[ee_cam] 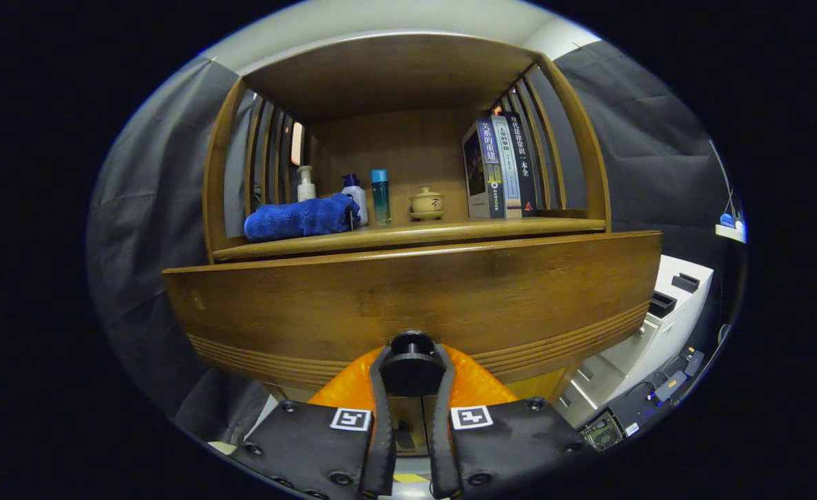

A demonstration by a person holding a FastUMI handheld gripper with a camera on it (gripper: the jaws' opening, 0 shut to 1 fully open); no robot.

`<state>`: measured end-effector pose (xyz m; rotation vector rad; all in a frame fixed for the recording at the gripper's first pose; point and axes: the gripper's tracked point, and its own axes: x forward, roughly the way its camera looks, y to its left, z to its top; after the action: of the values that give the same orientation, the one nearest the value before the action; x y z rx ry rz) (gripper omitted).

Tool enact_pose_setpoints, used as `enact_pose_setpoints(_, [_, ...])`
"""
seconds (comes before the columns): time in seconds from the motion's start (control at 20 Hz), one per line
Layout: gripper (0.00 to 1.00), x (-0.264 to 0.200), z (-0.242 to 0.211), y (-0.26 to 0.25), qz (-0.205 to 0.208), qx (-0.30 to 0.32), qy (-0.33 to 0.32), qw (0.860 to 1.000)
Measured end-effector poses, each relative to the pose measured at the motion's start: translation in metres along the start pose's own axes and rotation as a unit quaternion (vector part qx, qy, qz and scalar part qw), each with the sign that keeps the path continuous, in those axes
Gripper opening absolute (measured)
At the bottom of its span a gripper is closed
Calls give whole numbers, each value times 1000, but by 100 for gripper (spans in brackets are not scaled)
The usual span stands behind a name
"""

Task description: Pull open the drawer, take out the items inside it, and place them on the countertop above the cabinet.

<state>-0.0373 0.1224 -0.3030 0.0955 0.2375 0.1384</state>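
The wooden drawer front (pixel 415 298) fills the space just ahead of my fingers. Its round black knob (pixel 412 357) sits low at the middle of the front. My gripper (pixel 412 371) is shut on that knob, one black finger (pixel 381 403) pressing on each side. The drawer's inside is hidden behind the front. Above it runs the cabinet's countertop (pixel 450 232), a wooden shelf under a curved hood.
On the countertop lie a folded blue towel (pixel 301 217), a white pump bottle (pixel 305 184), a blue-capped bottle (pixel 354 194), a teal bottle (pixel 380 198), a small clay pot (pixel 426 203) and several upright books (pixel 499 167). A white unit (pixel 665 312) stands to the right.
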Motion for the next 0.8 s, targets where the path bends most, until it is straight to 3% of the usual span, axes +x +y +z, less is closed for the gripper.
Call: enact_pose_setpoints(0.8, [28,-102,-31,5,11,1,-2,1000])
